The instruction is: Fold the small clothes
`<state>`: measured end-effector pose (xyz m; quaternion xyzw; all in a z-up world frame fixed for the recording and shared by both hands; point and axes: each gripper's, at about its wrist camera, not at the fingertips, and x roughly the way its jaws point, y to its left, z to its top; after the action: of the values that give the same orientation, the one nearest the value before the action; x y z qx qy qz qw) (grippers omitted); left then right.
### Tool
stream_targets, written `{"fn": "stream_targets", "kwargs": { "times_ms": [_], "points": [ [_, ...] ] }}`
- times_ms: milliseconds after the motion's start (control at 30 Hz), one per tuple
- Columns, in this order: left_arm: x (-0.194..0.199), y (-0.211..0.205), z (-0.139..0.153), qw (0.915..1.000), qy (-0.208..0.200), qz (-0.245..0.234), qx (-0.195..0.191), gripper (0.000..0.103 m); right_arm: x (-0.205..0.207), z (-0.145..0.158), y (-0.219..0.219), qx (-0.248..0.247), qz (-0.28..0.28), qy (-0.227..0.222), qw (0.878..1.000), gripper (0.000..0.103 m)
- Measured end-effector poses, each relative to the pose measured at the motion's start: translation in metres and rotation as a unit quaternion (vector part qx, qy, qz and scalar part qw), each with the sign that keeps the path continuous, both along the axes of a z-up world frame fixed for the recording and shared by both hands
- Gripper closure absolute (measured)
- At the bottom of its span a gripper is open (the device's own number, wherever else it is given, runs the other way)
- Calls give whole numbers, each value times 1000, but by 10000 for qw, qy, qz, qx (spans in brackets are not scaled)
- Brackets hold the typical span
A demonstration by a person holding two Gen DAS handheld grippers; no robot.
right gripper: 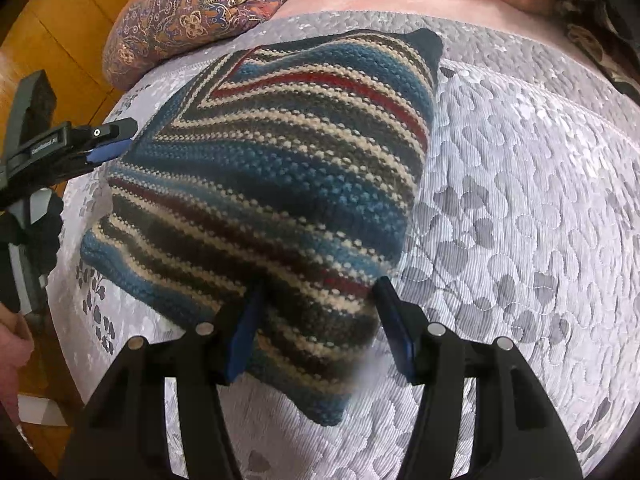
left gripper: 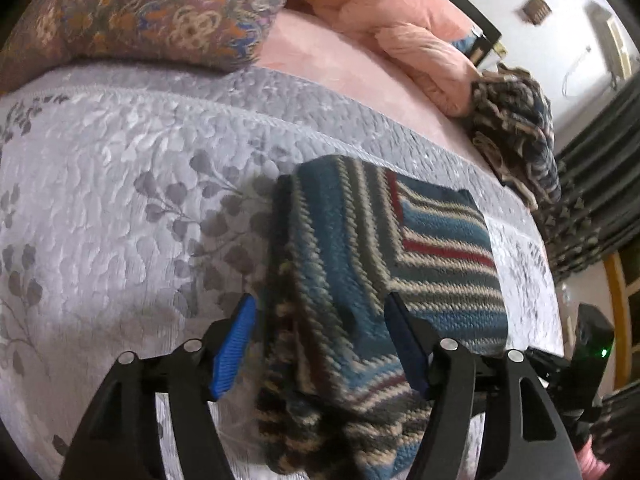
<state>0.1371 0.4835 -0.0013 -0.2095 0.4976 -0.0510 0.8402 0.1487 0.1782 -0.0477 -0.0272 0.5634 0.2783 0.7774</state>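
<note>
The left gripper (left gripper: pixel 320 348) has its two blue-padded fingers (left gripper: pixel 234 348) spread wide. The striped knitted garment in blue, cream, grey and red wool (left gripper: pixel 384 280) sits right between them. I cannot tell if the pads touch the wool, but they are not squeezing it. The right gripper (right gripper: pixel 316 328) is spread wide too. Its fingers sit on either side of another edge of the same garment, and they do not pinch it either.

The garment lies folded into a thick, puffy pad on the pale grey quilted bed cover with leaf shapes (left gripper: pixel 120 184). From the left gripper, it runs straight ahead and a bit to the right. Its long side seems to point away from that gripper. From the right gripper, the garment spreads ahead and to the left, so the two grippers come at it from two different sides. Both are about as near, each at its own edge. I think the next move is to close on an edge or press the fold flat.

Farther off lie a purple and orange patterned cushion (left gripper: pixel 160 12), a pink rumpled blanket (left gripper: pixel 400 28) and a dark knitted heap (left gripper: pixel 516 128).
</note>
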Motion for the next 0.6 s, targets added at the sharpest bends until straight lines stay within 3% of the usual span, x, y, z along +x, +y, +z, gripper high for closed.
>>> {"fn": "stream_targets", "kwargs": {
  "times_ms": [233,367,600],
  "points": [
    [17,10,-15,9994,61,-61,-343,33,2,0,-2,56,8,67,10000,45],
    [35,1,-31,9981,304,-402,-341,33,3,0,-1,80,19,97,9999,44],
    [49,-1,-47,9972,340,-537,-388,30,9,3,-7,312,7,236,9992,43]
  ]
}}
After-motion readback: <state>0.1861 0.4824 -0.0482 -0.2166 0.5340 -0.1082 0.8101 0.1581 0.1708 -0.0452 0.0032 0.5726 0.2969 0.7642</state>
